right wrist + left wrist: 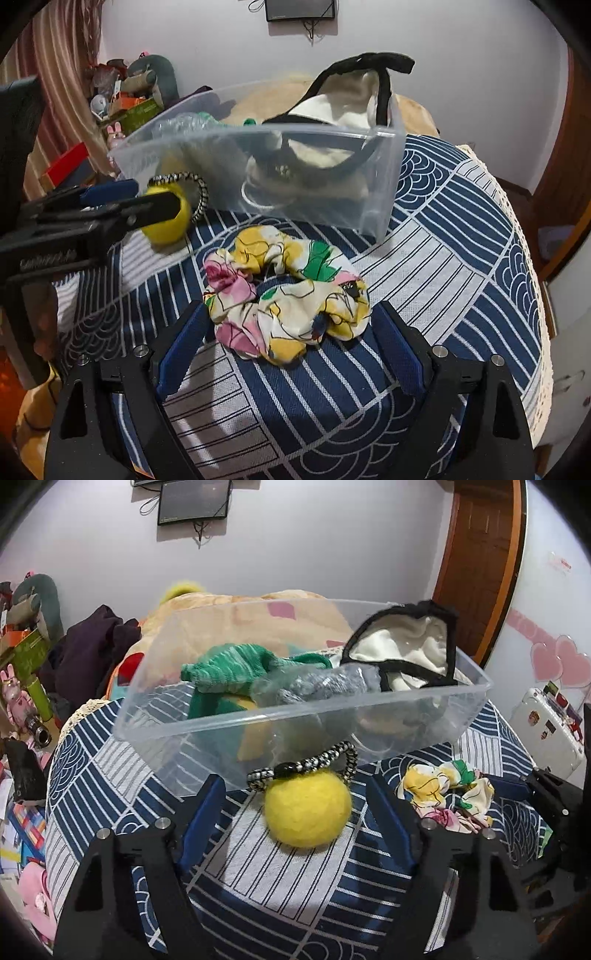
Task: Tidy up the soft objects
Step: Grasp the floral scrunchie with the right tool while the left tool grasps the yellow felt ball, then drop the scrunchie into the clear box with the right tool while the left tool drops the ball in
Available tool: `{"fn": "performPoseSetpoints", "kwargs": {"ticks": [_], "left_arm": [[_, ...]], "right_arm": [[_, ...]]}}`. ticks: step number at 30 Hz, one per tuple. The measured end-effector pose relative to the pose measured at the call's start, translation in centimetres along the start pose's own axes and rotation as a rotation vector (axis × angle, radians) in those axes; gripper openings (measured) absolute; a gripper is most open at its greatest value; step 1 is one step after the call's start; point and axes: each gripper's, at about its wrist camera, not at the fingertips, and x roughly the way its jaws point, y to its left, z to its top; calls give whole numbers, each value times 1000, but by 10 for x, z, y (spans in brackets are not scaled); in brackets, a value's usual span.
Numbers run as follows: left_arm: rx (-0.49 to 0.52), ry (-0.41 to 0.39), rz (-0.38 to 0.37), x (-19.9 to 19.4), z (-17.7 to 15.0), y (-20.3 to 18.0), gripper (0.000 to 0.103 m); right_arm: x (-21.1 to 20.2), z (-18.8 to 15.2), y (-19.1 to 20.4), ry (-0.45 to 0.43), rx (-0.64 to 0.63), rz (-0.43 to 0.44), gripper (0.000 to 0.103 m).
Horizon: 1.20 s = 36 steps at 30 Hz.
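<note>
Low in the left wrist frame, the left gripper stands open around a yellow felt ball on the navy patterned tablecloth. Likewise the right gripper gapes around a floral scrunchie. Beyond, mid-frame, a clear plastic bin holds cloths. Farther up, a monitor hangs on the pale wall.

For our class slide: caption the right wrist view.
Open right gripper straddles floral scrunchie on patterned cloth, beside clear bin.
</note>
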Motion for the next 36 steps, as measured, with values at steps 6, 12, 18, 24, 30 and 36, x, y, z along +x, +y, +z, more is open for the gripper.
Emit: {"fn": "performPoseSetpoints", "kwargs": {"ticks": [6, 12, 18, 24, 30, 36], "left_arm": [[15, 57, -24, 16, -9, -6, 45], [-12, 23, -40, 6, -13, -1, 44], [-42, -19, -37, -18, -19, 6, 44], [-37, -93, -28, -47, -5, 10, 44], [-33, -167, -11, -69, 15, 13, 44], [-47, -185, 40, -69, 37, 24, 44]], "right_arm": [[-4, -4, 11, -21, -53, -33, 74], [-8, 2, 3, -39, -39, -11, 36], [-18, -3, -1, -61, -13, 23, 22], [-38, 2, 8, -126, -26, 43, 21], [-64, 17, 11, -237, -44, 47, 21], [-68, 46, 9, -323, -8, 37, 21]]}}
